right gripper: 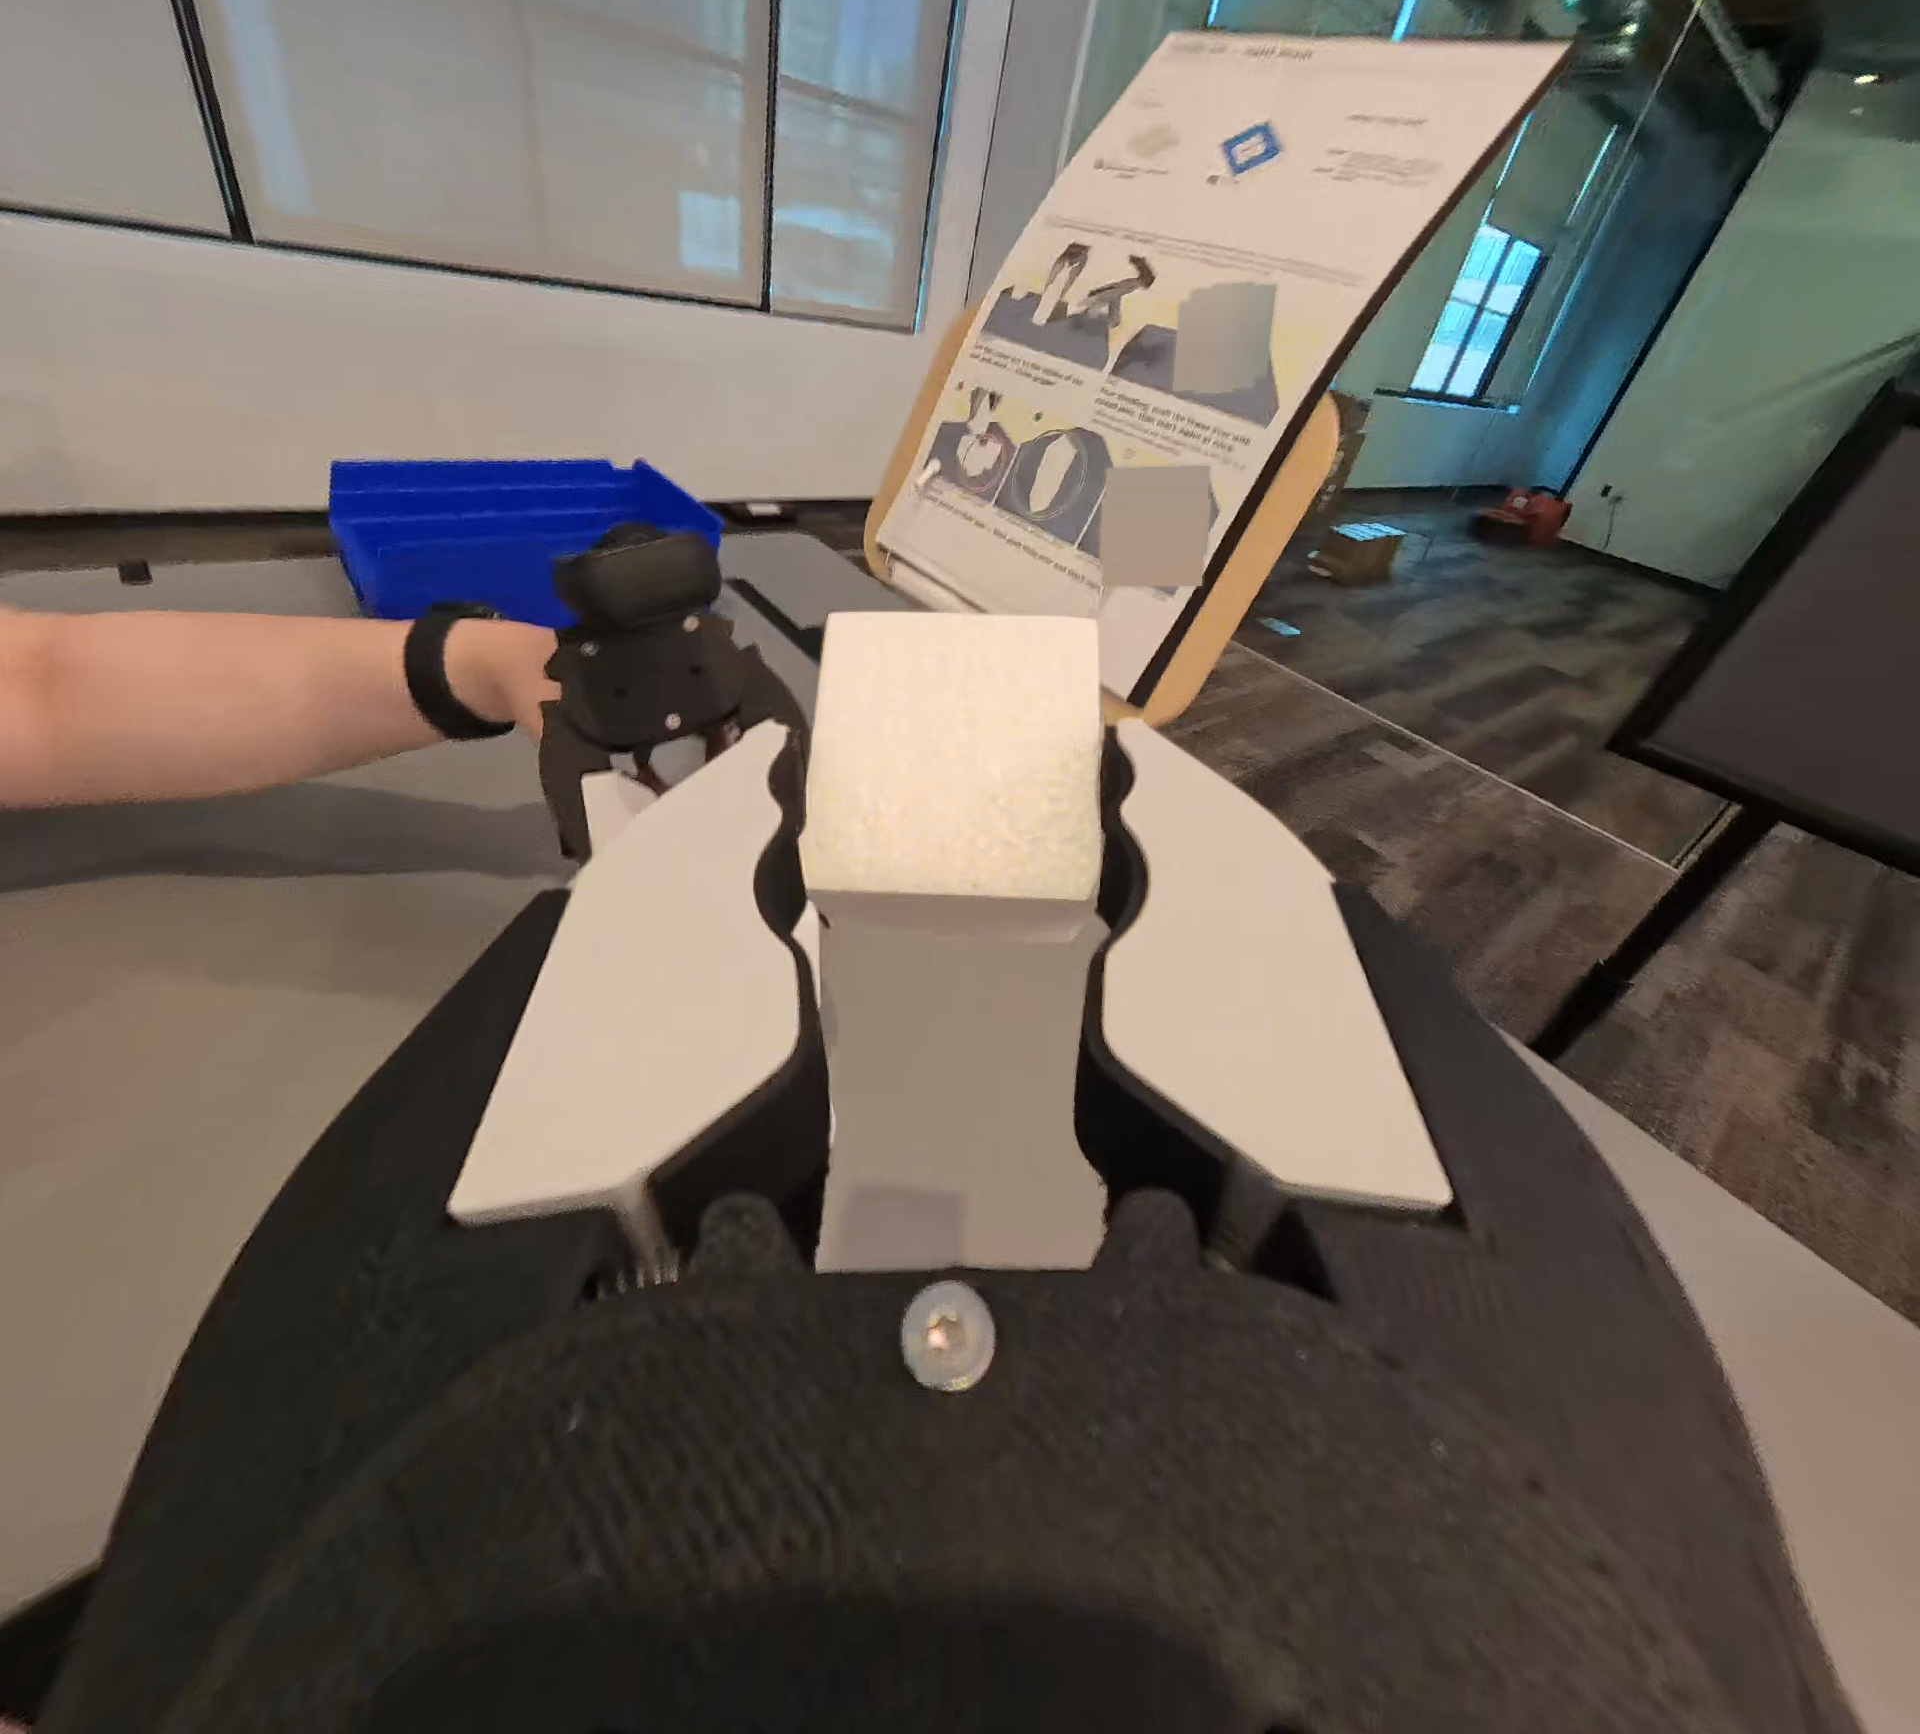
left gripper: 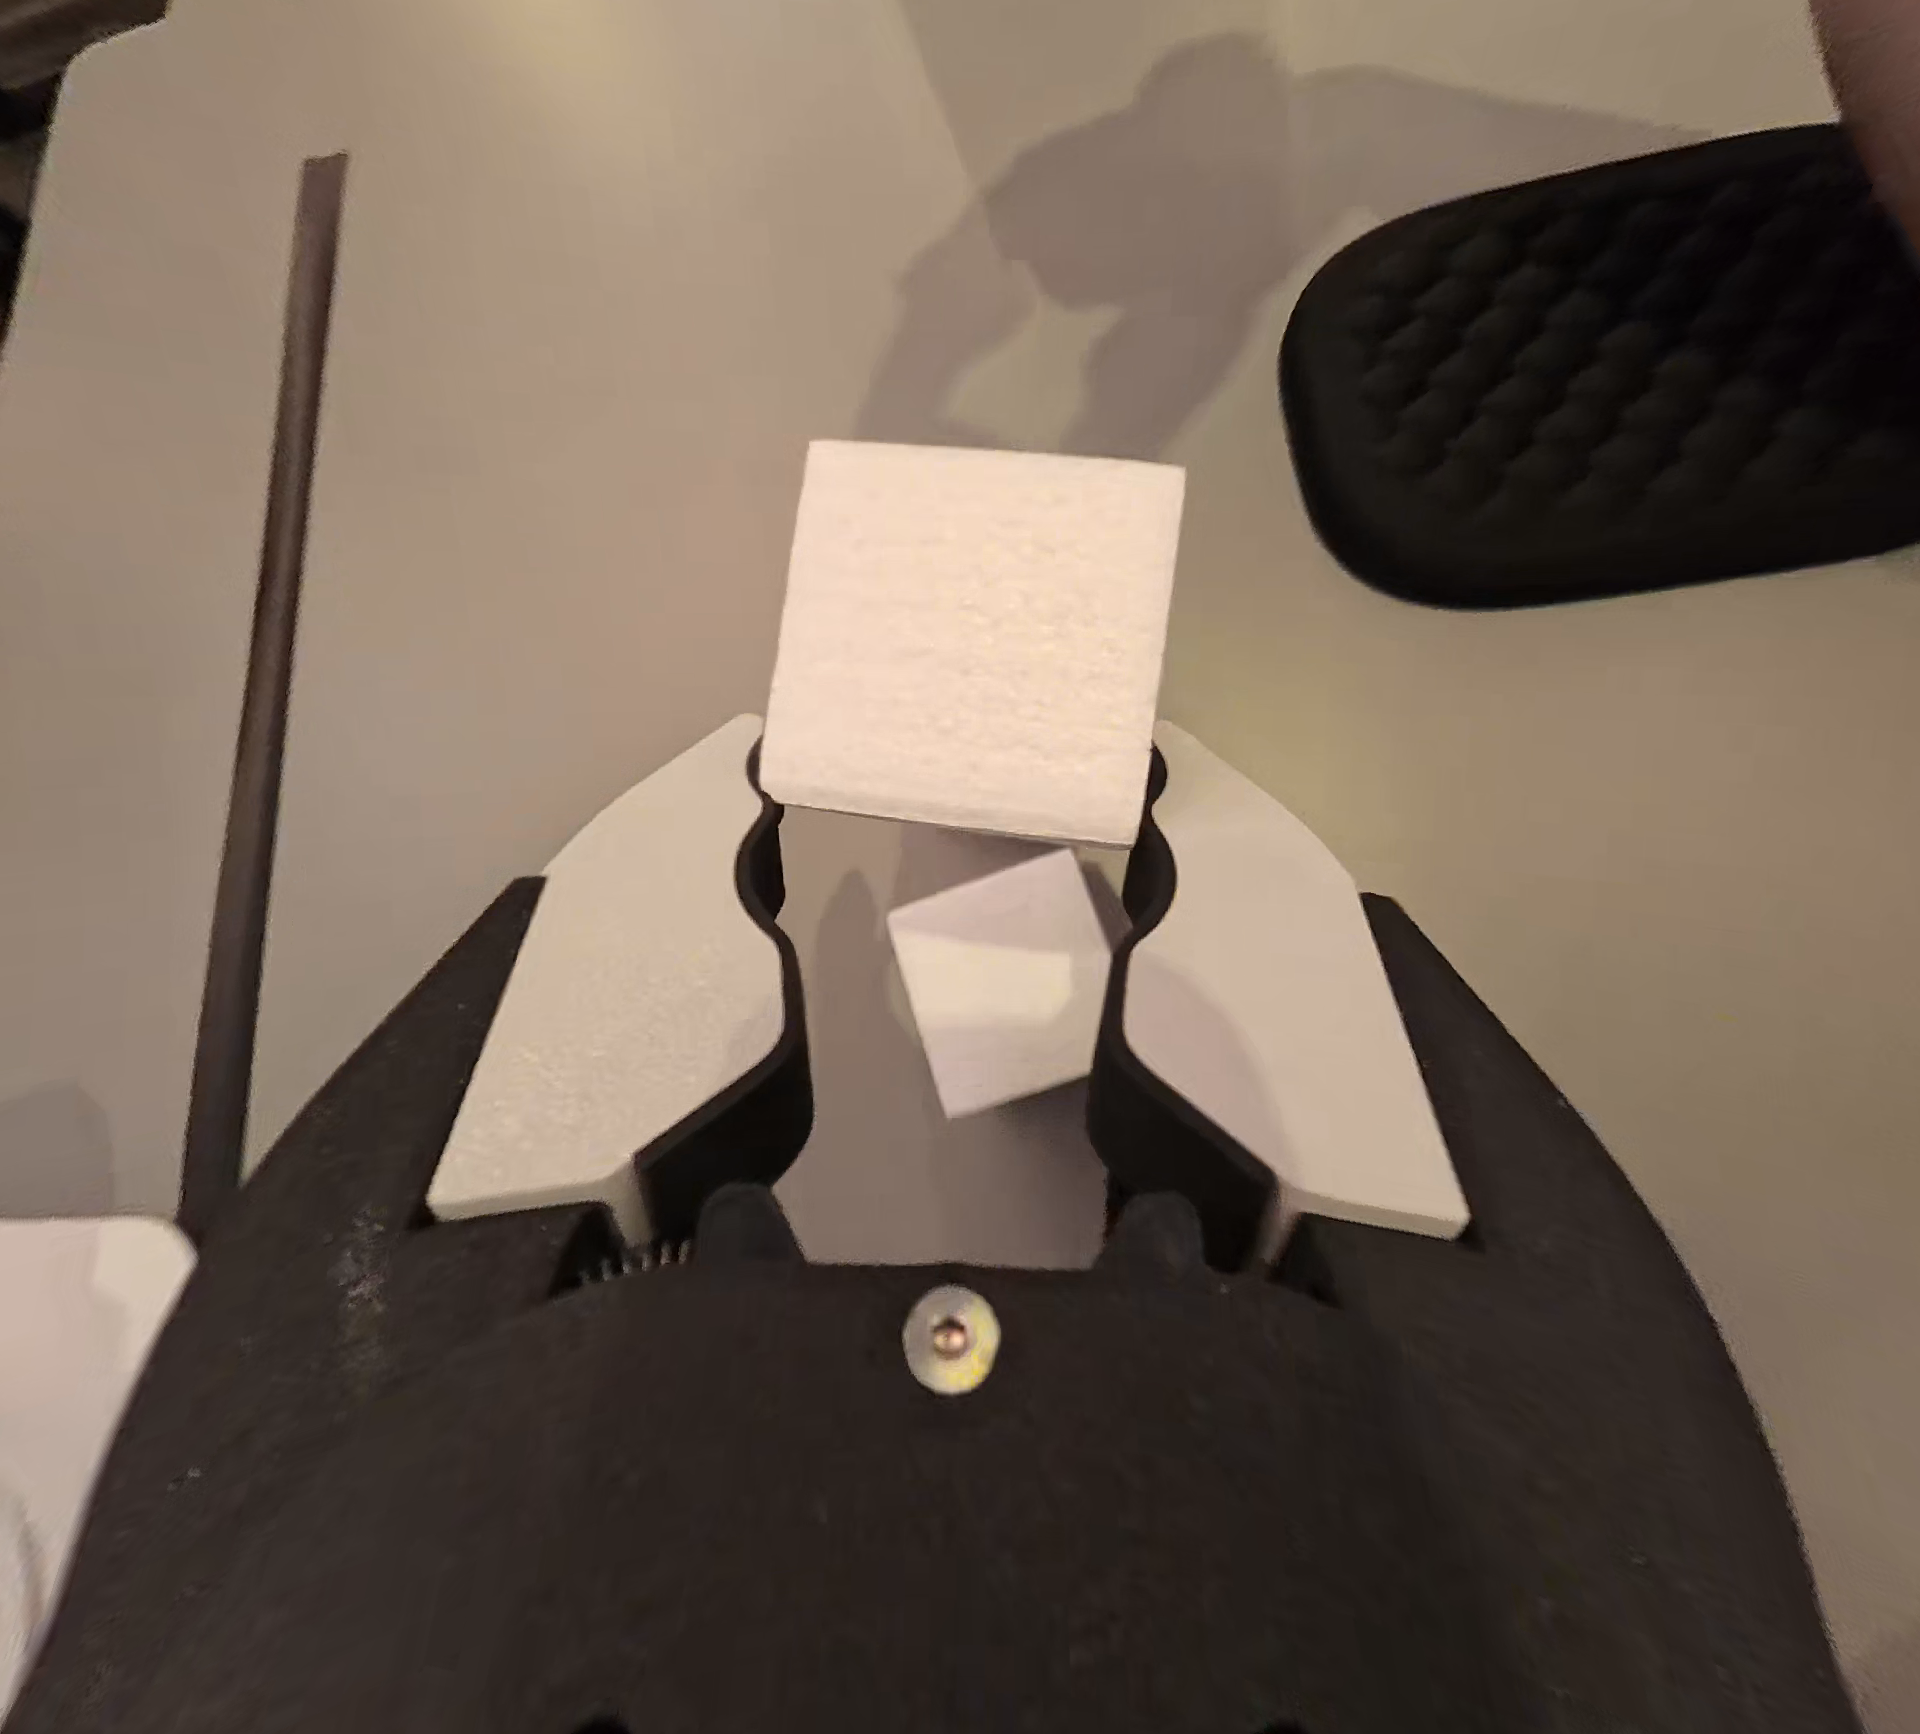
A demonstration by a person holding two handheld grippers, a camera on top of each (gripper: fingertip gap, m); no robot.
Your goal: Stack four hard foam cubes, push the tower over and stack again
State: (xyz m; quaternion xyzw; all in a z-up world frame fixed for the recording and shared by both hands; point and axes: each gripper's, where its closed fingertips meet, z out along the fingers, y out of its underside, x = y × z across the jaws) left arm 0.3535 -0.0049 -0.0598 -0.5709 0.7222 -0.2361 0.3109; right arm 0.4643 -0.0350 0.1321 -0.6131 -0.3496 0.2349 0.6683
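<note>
Each gripper [left gripper: 958, 785] [right gripper: 951, 811] clamps one foam cube [left gripper: 966, 645] [right gripper: 951, 749] above the desk [left gripper: 623, 334]; the left one's tip-only, skewed hold risks the cube twisting free over a loose cube [left gripper: 987, 998] below

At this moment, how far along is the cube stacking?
No finished tower shows. The left gripper holds a foam cube above a tilted loose cube on the table. The right gripper holds another cube, with a pale block directly beneath it. A four-high stack remains to be built.
</note>
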